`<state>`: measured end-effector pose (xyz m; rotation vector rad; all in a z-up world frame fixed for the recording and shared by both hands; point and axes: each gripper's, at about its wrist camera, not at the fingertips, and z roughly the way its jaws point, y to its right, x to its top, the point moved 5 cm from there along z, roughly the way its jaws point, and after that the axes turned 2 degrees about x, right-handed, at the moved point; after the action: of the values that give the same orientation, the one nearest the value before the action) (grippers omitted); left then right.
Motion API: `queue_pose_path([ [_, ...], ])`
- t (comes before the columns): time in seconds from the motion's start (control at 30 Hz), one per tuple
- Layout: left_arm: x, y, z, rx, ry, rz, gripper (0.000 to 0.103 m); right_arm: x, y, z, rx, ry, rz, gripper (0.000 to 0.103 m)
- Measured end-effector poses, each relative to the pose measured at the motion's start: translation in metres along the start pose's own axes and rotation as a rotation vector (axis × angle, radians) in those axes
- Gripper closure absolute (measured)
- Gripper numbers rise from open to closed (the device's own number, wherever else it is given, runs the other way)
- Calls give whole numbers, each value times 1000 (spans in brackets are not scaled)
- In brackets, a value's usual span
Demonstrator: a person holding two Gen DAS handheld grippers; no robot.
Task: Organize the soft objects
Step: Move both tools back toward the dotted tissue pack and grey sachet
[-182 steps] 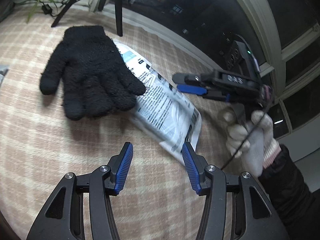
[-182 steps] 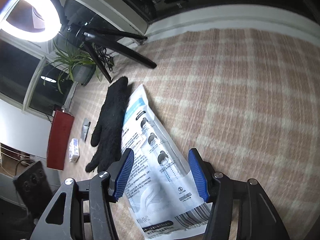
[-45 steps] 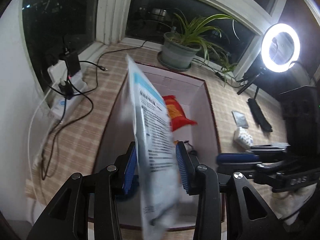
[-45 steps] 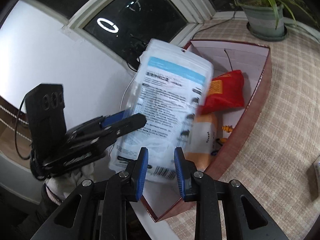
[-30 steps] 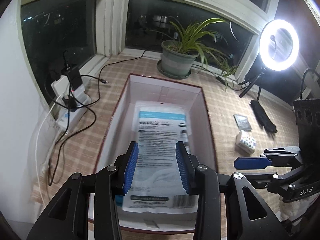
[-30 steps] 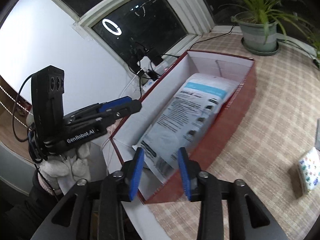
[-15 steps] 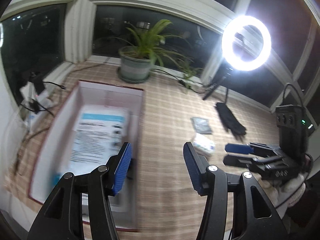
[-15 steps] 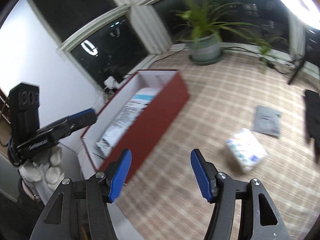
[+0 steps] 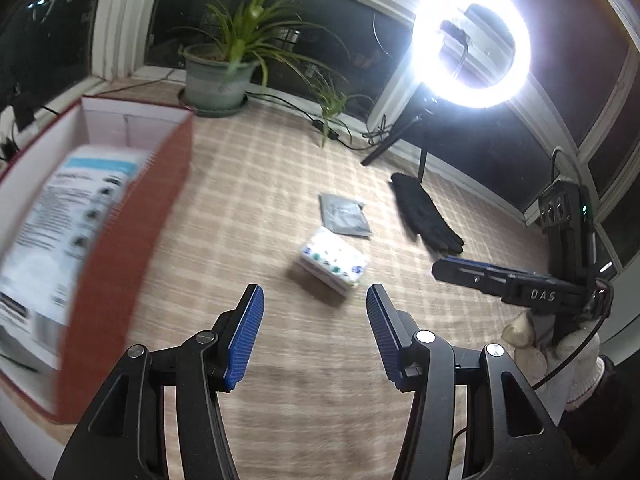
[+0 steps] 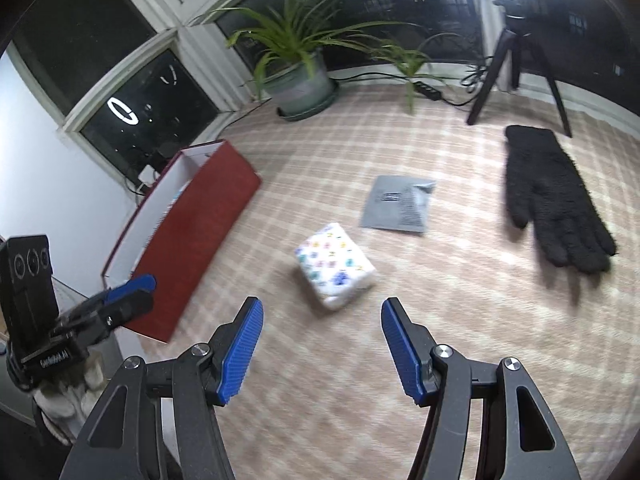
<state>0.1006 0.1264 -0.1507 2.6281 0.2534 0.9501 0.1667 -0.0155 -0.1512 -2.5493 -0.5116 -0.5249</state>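
Note:
On the checked cloth lie a white tissue pack with coloured prints (image 9: 333, 261) (image 10: 335, 266), a flat grey pouch (image 9: 345, 221) (image 10: 397, 203) and a black fuzzy glove (image 9: 426, 212) (image 10: 554, 199). The red box (image 9: 120, 236) (image 10: 192, 236) at the left holds the white printed bag (image 9: 68, 208). My left gripper (image 9: 315, 312) is open and empty, just short of the tissue pack. My right gripper (image 10: 322, 324) is open and empty too, with the tissue pack just beyond its fingertips. Each gripper shows in the other's view, held by a gloved hand (image 9: 560, 344).
A potted plant (image 9: 218, 76) (image 10: 300, 76) stands at the window behind the box. A lit ring light (image 9: 472, 46) on a tripod (image 10: 516, 52) stands behind the glove. Cables (image 10: 424, 88) run along the window sill.
Both grippers let go of the white bag, which now lies in the red box, opened wider and swung right from the box toward the tissue pack, pouch and glove.

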Motion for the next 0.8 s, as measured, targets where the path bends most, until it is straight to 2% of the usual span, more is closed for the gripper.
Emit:
queue_pose_path([
  [0.17, -13, 31, 30, 15, -5, -22, 50, 5, 28, -8, -26, -2, -15, 45],
  [0.27, -22, 47, 48, 44, 4, -34, 45, 9, 43, -11, -41, -4, -31, 45],
  [0.37, -27, 62, 71, 91, 2, -25, 45, 13, 56, -11, -49, -8, -37, 45],
  [0.5, -32, 79, 98, 192, -10, 51, 45, 18, 72, -9, -51, -11, -35, 45],
  [0.67, -22, 69, 122, 296, -33, 67, 48, 25, 85, -7, -40, -9, -23, 45],
  [0.8, -12, 52, 130, 336, -34, 71, 48, 28, 90, 1, -30, -19, -20, 45],
])
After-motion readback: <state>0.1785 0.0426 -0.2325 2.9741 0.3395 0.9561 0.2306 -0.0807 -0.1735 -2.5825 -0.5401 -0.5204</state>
